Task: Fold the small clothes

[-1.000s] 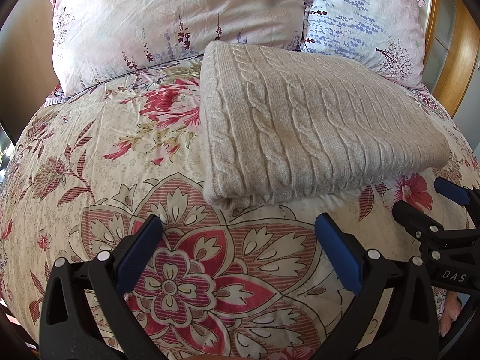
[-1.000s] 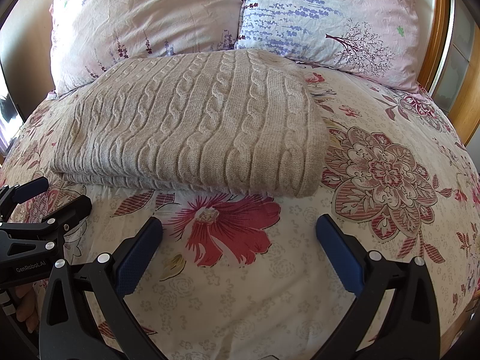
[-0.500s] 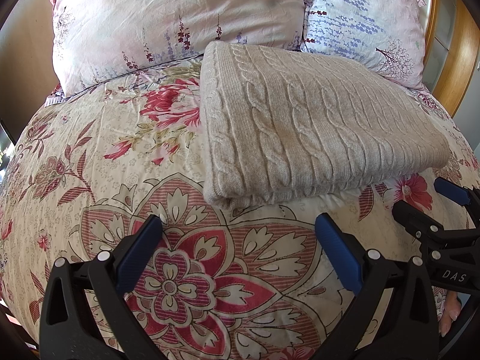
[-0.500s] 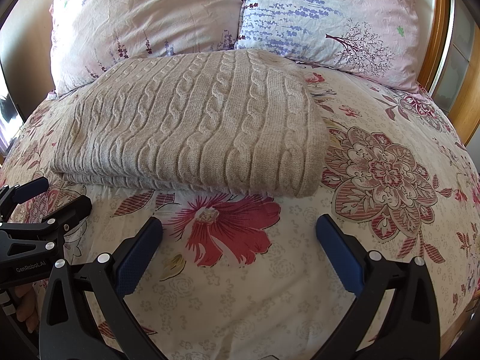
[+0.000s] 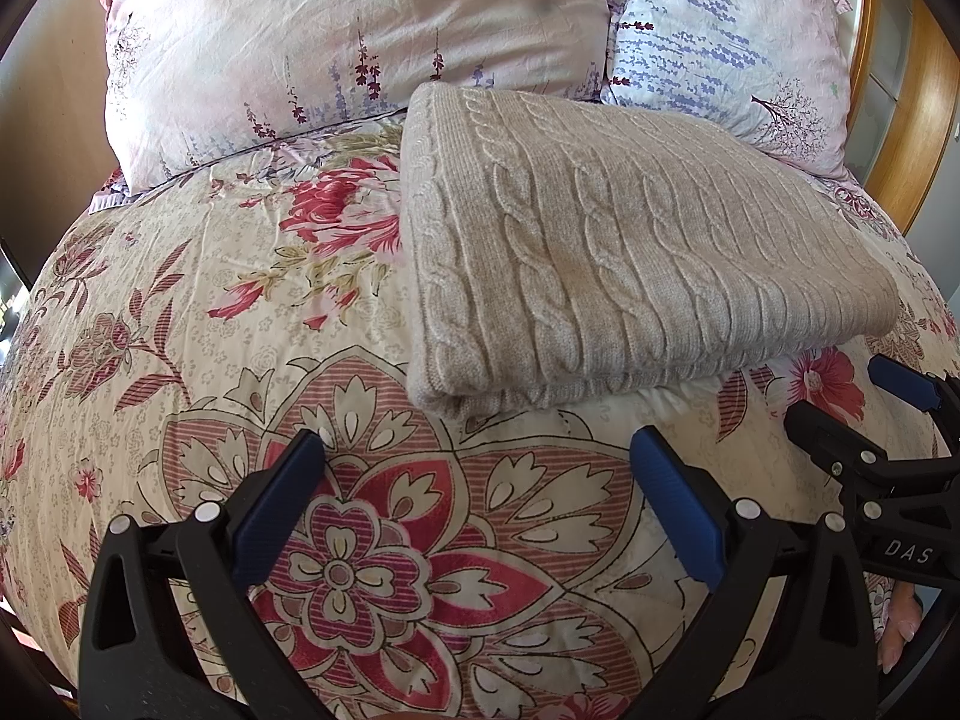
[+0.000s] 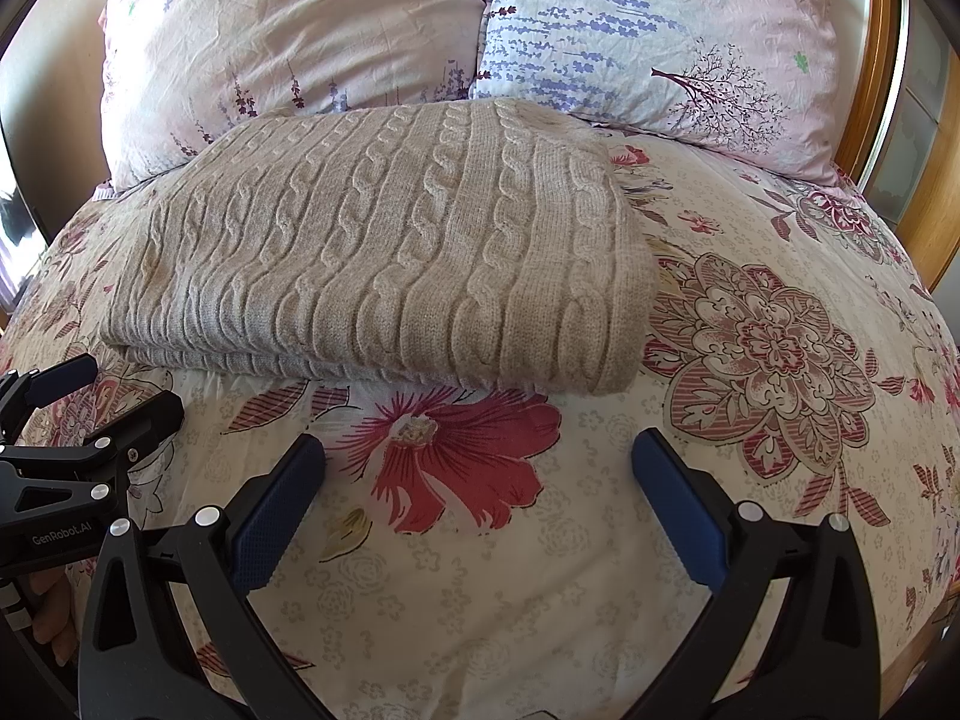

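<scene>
A beige cable-knit sweater (image 5: 612,252) lies folded into a flat rectangle on the floral bed cover; it also shows in the right wrist view (image 6: 384,252). My left gripper (image 5: 477,468) is open and empty, hovering just short of the sweater's near left corner. My right gripper (image 6: 477,468) is open and empty, a little in front of the sweater's near right edge. Each gripper shows at the edge of the other's view: the right one (image 5: 852,408) and the left one (image 6: 114,396).
The floral bed cover (image 5: 210,330) spreads to the left of the sweater and to its right (image 6: 780,360). Two pillows (image 5: 360,30) (image 6: 660,30) lean behind the sweater. A wooden bed frame (image 5: 924,120) runs along the right.
</scene>
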`<control>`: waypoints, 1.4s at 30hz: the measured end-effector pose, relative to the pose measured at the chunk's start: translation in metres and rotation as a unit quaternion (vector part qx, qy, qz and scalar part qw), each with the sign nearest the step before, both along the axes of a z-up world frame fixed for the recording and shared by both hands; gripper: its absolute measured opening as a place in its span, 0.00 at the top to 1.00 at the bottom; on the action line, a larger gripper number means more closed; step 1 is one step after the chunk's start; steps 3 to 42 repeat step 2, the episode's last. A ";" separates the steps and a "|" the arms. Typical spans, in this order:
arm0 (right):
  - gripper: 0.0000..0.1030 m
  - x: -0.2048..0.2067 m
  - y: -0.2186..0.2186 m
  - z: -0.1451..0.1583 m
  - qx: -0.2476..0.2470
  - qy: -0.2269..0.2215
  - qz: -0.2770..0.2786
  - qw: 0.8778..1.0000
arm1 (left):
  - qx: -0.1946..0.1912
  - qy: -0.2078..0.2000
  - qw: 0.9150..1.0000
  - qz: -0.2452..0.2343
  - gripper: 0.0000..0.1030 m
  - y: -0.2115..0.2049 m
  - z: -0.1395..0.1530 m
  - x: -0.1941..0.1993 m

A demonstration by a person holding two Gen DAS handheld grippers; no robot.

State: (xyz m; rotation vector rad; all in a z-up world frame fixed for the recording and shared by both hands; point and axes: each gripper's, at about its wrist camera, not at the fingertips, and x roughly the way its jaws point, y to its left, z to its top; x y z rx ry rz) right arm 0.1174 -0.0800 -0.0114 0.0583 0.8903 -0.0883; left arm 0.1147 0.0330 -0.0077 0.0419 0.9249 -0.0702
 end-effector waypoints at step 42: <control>0.01 0.000 0.000 0.000 0.000 0.000 0.000 1.000 | 0.000 0.000 1.000 0.000 0.02 0.000 0.000 0.000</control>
